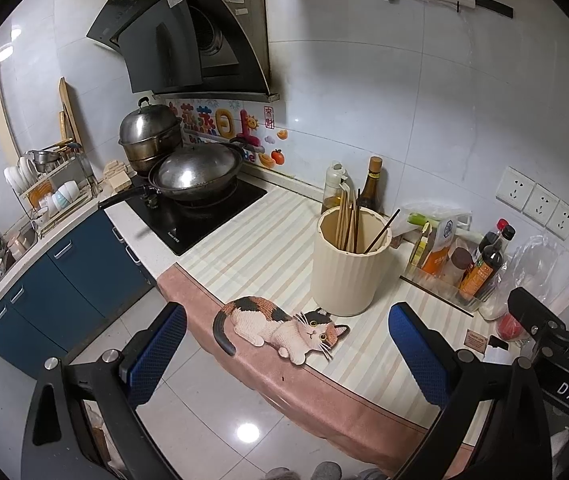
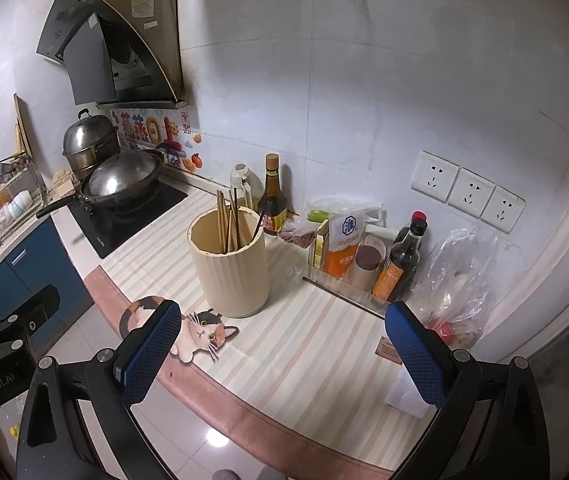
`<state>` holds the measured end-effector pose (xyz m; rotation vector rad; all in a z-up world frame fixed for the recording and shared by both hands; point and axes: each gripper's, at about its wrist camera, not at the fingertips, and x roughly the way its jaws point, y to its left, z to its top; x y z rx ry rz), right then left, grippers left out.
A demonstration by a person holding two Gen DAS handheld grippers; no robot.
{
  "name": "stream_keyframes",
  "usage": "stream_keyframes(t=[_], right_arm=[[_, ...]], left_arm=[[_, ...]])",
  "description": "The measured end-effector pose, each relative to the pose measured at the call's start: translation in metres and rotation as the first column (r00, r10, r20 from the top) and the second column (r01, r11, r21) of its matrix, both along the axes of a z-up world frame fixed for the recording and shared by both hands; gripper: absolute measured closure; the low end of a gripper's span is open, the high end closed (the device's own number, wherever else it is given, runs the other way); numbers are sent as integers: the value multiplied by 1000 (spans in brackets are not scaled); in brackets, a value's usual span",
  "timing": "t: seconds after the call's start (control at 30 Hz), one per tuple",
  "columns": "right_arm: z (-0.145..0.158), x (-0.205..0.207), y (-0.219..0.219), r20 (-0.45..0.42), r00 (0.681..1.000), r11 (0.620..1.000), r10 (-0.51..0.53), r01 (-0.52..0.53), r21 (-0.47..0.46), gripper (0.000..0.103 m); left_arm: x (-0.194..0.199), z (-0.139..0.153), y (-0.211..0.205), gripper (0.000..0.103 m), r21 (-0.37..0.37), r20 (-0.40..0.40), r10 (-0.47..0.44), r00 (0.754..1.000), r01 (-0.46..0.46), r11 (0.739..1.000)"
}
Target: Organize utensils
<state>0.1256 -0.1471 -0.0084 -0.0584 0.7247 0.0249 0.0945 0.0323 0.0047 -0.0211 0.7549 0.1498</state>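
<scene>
Left gripper [image 1: 286,344] jaws wide apart, nothing held; right gripper [image 2: 284,344] same, spread wide and empty. Both hover over the counter's front edge above the striped mat [image 2: 304,356], cat cutout [image 1: 280,326] just ahead. Cream holder [image 2: 228,264] stands upright mid-mat, chopsticks [image 2: 228,220] inside, one dark stick leaning right. One dark chopstick [image 2: 344,296] lies flat on the mat, right of holder, against the condiment tray [image 2: 348,284]
</scene>
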Motion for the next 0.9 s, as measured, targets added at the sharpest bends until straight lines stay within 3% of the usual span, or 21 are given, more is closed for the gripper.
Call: stream_keyframes(t=[0.9], right_arm=[[5, 9, -7, 1, 1000, 1000, -22, 22, 0, 0]], left_arm=[[-1, -4, 6, 0, -5, -7, -13, 1000, 13, 1000]])
